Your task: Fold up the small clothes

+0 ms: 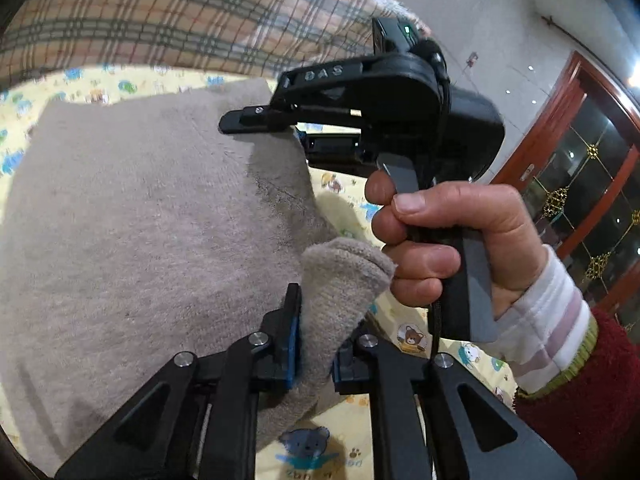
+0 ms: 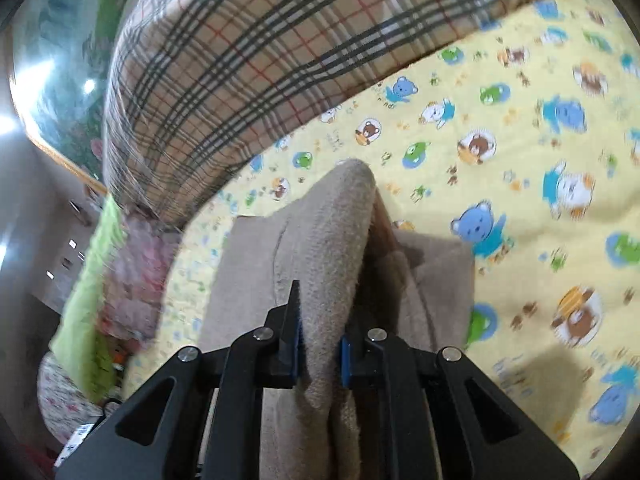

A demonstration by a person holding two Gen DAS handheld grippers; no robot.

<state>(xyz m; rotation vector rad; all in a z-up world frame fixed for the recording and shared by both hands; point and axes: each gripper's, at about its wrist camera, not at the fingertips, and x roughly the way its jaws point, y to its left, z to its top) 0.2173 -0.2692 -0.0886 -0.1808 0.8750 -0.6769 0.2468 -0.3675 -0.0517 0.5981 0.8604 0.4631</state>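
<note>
A: Left gripper pinched narrow on a bunched fold of the beige knitted garment, blue pads pressed into the cloth on both sides.

B: Right gripper likewise clamped tight on the same garment, a raised ridge of fabric running forward from between the pads.

A: Seen from the left wrist, garment spread ahead and to the left of the fingers, draped over the yellow cartoon-bear sheet. Other corner caught at the far edge, up and to the right, under the black finger of the right gripper.

B: Right hand wrapped round that gripper's grey handle, just right of the left gripper's fingers. White striped cuff and a dark red sleeve behind it.

A: From the right wrist, rest of the garment lying flat ahead, below the lifted ridge, resting on the sheet.

B: Plaid cushion or bedding beyond the garment, at the far side of the sheet. Also visible past the cloth from the left wrist.

A: Off left of the right gripper, a green cloth and pink floral fabric, blurred. Wooden glazed door far right of the left gripper.
</note>
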